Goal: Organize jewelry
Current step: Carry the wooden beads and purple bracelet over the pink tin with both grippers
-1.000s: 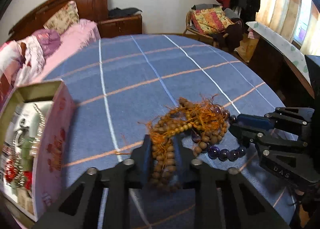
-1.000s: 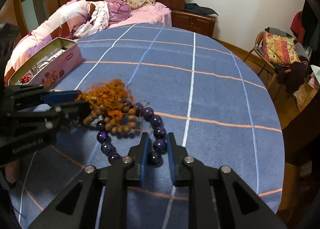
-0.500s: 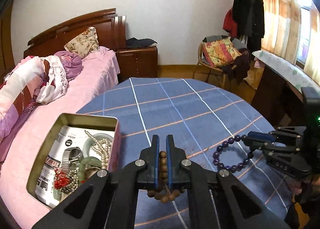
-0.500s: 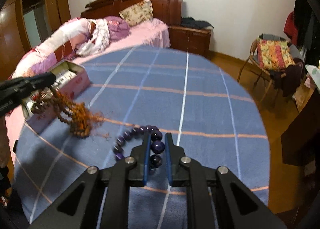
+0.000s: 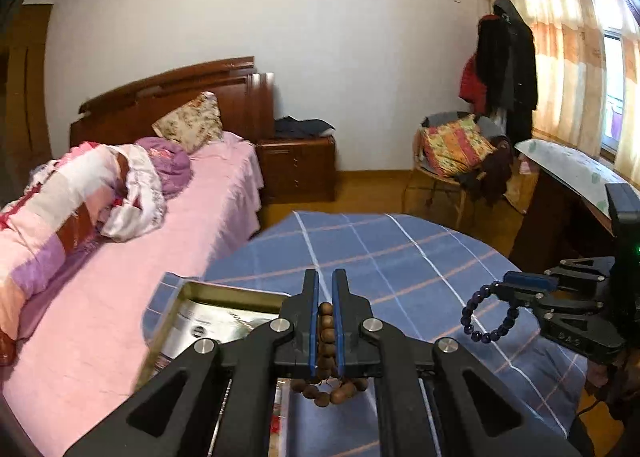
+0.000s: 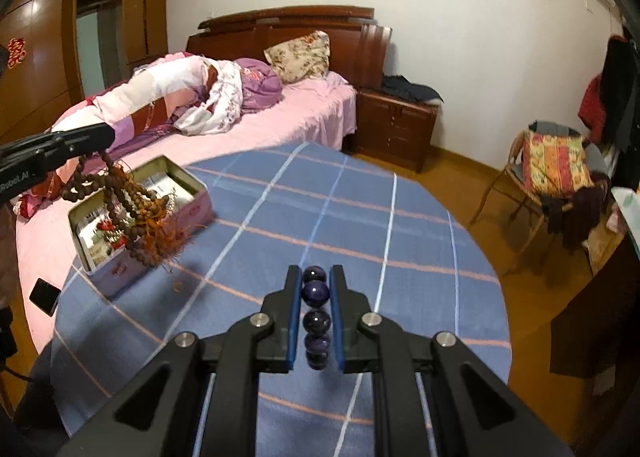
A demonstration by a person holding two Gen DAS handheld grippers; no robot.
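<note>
My left gripper (image 5: 324, 287) is shut on a string of brown wooden beads (image 5: 326, 331) with orange tassels. In the right wrist view the beads (image 6: 136, 217) hang in a bundle from it above the open pink jewelry tin (image 6: 160, 213). My right gripper (image 6: 315, 277) is shut on a purple bead bracelet (image 6: 316, 315), held above the blue checked tablecloth (image 6: 360, 225). In the left wrist view the bracelet (image 5: 486, 315) dangles as a loop from the right gripper, off to the right. The tin (image 5: 212, 321) lies just below left of my left gripper and holds several pieces.
The round table stands beside a pink bed (image 5: 132, 257). A small black object (image 6: 44, 296) lies at the table's left edge. A nightstand (image 6: 396, 129), a chair with clothes (image 6: 556, 173) and a desk (image 5: 568, 185) surround the table.
Both grippers have lifted off the table. The wooden beads and purple bracelet were pulled apart. The left gripper carried the beads left, over the tin.
</note>
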